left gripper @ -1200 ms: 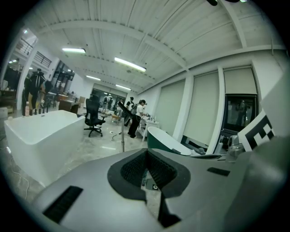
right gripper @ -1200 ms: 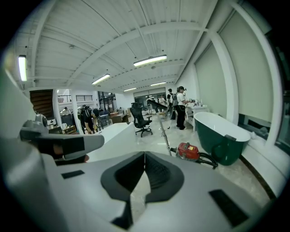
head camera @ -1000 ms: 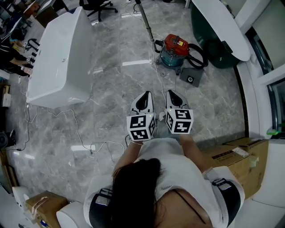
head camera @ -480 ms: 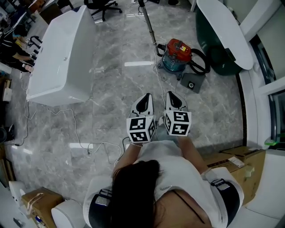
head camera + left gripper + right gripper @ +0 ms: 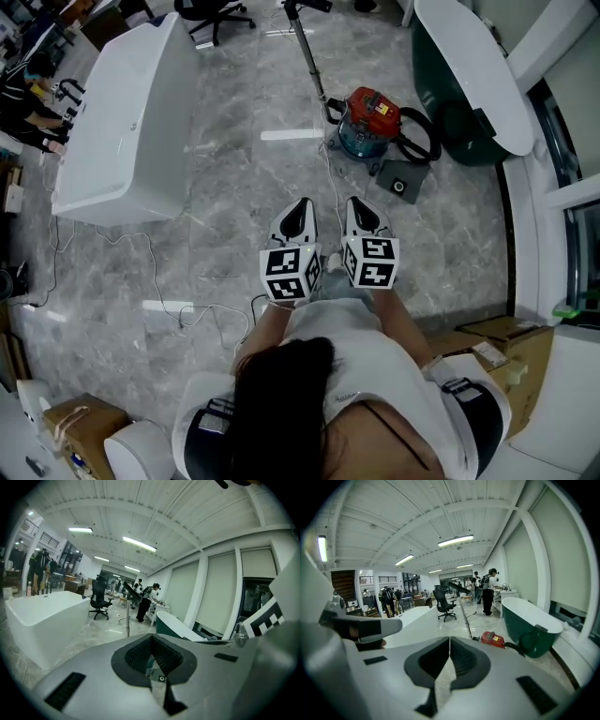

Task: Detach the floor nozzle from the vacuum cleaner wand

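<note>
Holding the left gripper (image 5: 302, 203) and the right gripper (image 5: 357, 201) side by side, just apart, we point both across the grey marble floor (image 5: 234, 187). Each has its jaws pressed together with nothing between them. Ahead of us, well apart from the tips, the red vacuum cleaner (image 5: 373, 114) sits on the floor, its black hose (image 5: 424, 127) looped at its right. The wand (image 5: 309, 56) slants away from beside it toward the head view's top edge. A dark piece (image 5: 317, 5) sits at the wand's far end; we cannot tell whether that is the floor nozzle. A white bathtub (image 5: 127, 122) stands to our left, a green bathtub (image 5: 459, 75) to our right.
</note>
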`<state>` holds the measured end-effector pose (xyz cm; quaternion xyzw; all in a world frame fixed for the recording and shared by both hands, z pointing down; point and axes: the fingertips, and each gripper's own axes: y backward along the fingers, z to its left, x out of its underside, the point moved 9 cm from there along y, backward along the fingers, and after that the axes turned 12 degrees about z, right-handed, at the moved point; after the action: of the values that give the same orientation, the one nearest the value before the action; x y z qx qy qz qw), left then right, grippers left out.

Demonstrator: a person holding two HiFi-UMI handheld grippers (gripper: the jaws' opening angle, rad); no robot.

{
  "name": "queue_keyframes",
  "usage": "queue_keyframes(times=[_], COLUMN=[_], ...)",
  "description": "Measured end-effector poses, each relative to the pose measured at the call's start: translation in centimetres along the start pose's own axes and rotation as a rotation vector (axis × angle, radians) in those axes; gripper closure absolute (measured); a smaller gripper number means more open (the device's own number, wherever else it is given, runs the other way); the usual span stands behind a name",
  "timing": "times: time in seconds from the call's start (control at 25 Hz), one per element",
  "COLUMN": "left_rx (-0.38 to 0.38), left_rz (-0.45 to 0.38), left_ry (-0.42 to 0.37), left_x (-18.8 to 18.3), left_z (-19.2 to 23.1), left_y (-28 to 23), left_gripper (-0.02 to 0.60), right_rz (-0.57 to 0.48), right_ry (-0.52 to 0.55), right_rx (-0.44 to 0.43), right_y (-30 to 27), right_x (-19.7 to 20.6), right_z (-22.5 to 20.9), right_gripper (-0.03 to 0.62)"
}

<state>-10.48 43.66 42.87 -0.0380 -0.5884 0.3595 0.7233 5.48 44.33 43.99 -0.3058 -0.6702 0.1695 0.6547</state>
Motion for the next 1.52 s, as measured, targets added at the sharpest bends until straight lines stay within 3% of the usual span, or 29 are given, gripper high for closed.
queue_keyframes(times=[0.68,0.84,1.52], left_rx=[0.003,0.023,-0.029], left_rz=[0.000,0.017,0.027], left_ry=[-0.009,0.018,0.057], left_x=[-3.1,-3.3,-3.9], left_z=[-2.9,-3.5,-5.3], left_y=[-7.2,-8.8,-12.9], left_gripper=[0.577,0.577,0.577], right_rz=[0.007,0.011,-0.001], right_ry=[0.008,0.013,0.054], right_rx=[-0.024,-0.041,-0.108], right_y=[-3.8,-4.6,-7.1], right_x=[-3.6,-4.2,-6.2], right_z=[-6.2,-7.4,-11.1], right_gripper=[0.579,0.579,0.579])
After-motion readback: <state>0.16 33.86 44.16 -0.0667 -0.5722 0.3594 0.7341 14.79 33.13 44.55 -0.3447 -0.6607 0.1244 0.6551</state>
